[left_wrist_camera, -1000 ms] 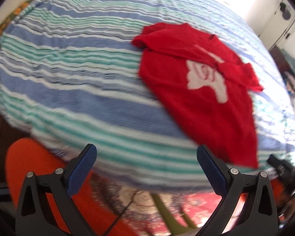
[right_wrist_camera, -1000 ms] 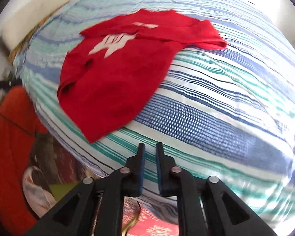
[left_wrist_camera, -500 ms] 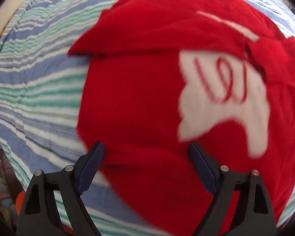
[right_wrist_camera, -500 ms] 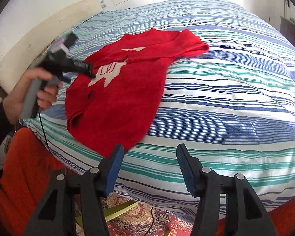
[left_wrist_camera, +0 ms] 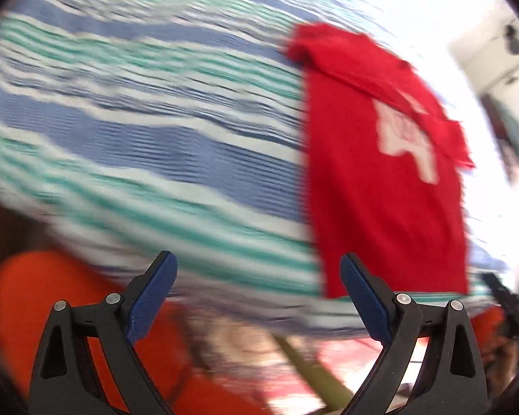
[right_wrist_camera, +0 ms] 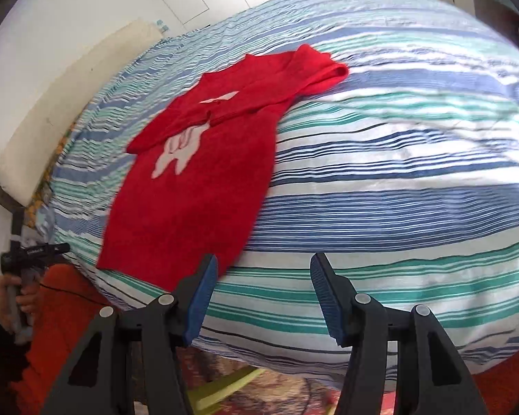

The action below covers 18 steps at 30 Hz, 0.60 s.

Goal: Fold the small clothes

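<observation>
The left tongs (left_wrist_camera: 256, 297) had pulled back off the red shirt (right_wrist_camera: 204, 173), spread and empty; the right tongs (right_wrist_camera: 263, 297) had spread wider, empty, shirt ahead-left, still unfolded.

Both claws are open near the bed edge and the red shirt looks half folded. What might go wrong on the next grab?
The red T-shirt with a white print has its hem close to the edge of the striped blue, green and white bedspread; a tug could drag it off. The sleeves lie folded in and could flip open. The right claw might pinch the bedspread too.
</observation>
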Motion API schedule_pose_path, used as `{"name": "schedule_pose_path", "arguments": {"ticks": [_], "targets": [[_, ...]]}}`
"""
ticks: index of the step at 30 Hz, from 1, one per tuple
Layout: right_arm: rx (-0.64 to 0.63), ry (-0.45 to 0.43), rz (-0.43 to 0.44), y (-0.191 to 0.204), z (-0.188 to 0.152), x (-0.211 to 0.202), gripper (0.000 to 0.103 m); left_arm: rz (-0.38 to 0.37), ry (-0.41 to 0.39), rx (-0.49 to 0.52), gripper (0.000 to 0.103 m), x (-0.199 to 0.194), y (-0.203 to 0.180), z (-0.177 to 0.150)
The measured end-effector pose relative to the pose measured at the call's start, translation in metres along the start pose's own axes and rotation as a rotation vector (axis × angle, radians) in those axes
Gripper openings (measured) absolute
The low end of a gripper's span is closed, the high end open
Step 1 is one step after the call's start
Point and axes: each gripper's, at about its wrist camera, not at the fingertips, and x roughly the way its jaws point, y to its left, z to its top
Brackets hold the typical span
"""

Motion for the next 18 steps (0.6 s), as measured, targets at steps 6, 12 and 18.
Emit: {"name": "schedule_pose_path", "arguments": {"ticks": [6, 12, 18], "targets": [[0.154, 0.132, 0.229, -0.007, -0.008, 0.026, 0.056, -0.037, 0.091, 0.061, 0.080, 0.045, -0.026, -0.009], [0.170, 0.216, 0.314, 0.006, -0.008, 0.073, 0.048, -0.190, 0.150, 0.040, 0.002, 0.056, -0.032, -0.005], [0.038, 0.208, 0.151, 0.026, -0.002, 0.032, 0.004, -0.076, 0.034, 0.047, 0.001, 0.009, -0.011, -0.011]]}}
